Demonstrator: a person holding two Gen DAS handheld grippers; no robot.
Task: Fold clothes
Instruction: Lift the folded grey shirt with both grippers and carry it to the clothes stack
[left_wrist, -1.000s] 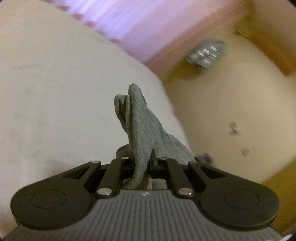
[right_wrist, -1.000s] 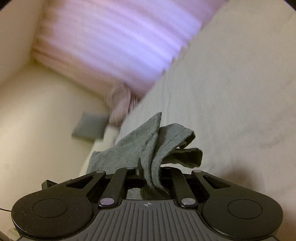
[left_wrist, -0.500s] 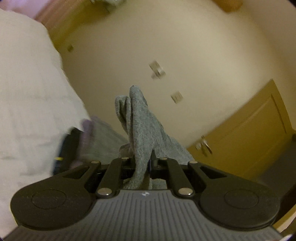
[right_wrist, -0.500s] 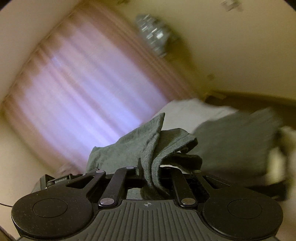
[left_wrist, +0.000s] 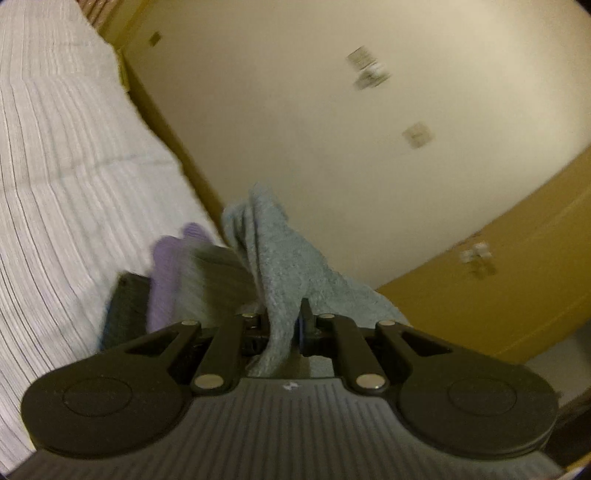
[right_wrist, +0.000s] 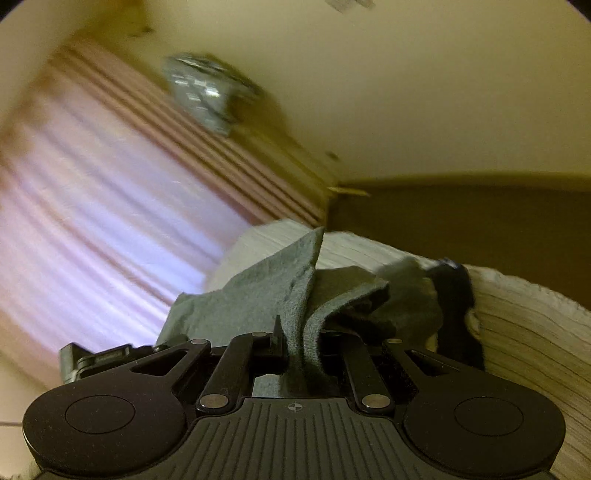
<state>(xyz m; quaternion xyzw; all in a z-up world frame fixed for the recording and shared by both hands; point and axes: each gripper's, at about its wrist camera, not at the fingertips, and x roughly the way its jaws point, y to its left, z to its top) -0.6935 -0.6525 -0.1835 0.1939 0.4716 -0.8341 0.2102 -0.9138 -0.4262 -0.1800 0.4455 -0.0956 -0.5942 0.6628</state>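
Between the fingers of the left tool (left_wrist: 282, 325) a fold of grey cloth (left_wrist: 284, 258) is clamped; the jaws are closed on it, and the fabric rises ahead of the tool in a bunched peak. To the right of the grip, more of the cloth spreads low and wide. Beside the peak, on its left, a purple hand (left_wrist: 173, 262) is seen, blurred, with a dark object just below it that cannot be identified. A bed (left_wrist: 66, 177) with ribbed white cover fills the left of this view. A cream wall (left_wrist: 314, 122) and a yellow-brown door (left_wrist: 498, 295) are seen beyond.

Between the fingers of the right tool (right_wrist: 299, 339) the same grey cloth (right_wrist: 258, 295) is clamped, the jaws being closed on a thick fold. From the grip the fabric fans upward to a point and spreads left; a second fold curls to the right. The cloth is held up off the bed (right_wrist: 524, 332), which lies behind and to the right. A black object is seen against the bed edge, at the right of the cloth; its nature cannot be told. A pink curtain (right_wrist: 103, 221) occupies the left of this view, blurred, with a shiny blurred fixture (right_wrist: 207, 92) above it.
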